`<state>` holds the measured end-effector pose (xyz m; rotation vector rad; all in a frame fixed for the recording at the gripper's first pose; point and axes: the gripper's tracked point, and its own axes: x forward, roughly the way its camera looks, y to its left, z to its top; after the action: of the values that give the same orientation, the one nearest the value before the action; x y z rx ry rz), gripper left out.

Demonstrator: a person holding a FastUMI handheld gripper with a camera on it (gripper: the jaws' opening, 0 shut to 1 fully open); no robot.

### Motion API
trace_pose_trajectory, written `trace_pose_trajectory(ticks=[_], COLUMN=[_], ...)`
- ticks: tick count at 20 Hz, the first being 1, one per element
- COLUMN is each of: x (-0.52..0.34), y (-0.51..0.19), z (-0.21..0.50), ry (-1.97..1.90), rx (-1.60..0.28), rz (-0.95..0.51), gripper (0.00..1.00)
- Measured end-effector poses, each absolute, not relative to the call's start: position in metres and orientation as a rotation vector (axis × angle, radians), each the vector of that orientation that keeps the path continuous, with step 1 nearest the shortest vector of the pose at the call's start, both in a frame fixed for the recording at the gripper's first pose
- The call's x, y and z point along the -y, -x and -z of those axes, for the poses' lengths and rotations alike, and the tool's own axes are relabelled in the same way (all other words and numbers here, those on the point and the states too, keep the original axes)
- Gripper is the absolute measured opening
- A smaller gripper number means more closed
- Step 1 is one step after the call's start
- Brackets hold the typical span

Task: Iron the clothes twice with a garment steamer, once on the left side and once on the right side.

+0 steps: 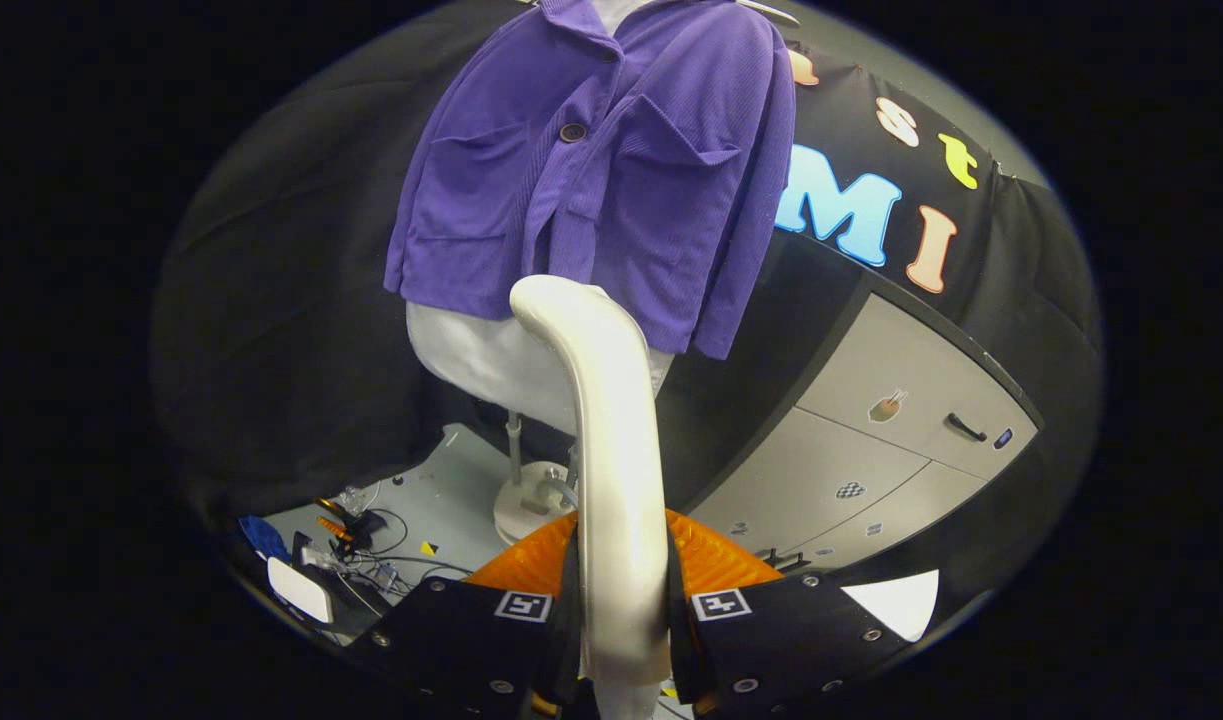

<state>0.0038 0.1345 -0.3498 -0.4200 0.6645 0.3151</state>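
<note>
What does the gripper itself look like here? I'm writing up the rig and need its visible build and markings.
The gripper shows as two broad, flat-faced finger blocks with angular outlines. Each carries a small square black-and-white tag near its inner top corner, and round screw heads dot the faces. A ribbed orange part sits behind the blocks. No cable on the gripper can be made out.

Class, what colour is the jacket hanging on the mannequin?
Purple jacket, seen in the gripper view, beyond the steamer clamped in the gripper.
</note>
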Motion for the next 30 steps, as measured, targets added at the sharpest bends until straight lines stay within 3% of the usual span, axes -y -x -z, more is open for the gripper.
trace_pose_trajectory(ticks=[6, 15, 30], x=[-0.149, -0.231, -0.324], y=[0.016, 0.003, -0.035], z=[0.336, 0.209, -0.001], ry=[0.404, 0.389, 0.234], rx=[-0.668, -0.393, -0.023], rz=[-0.394, -0.565, -0.619], gripper=[0.37, 0.36, 0.37])
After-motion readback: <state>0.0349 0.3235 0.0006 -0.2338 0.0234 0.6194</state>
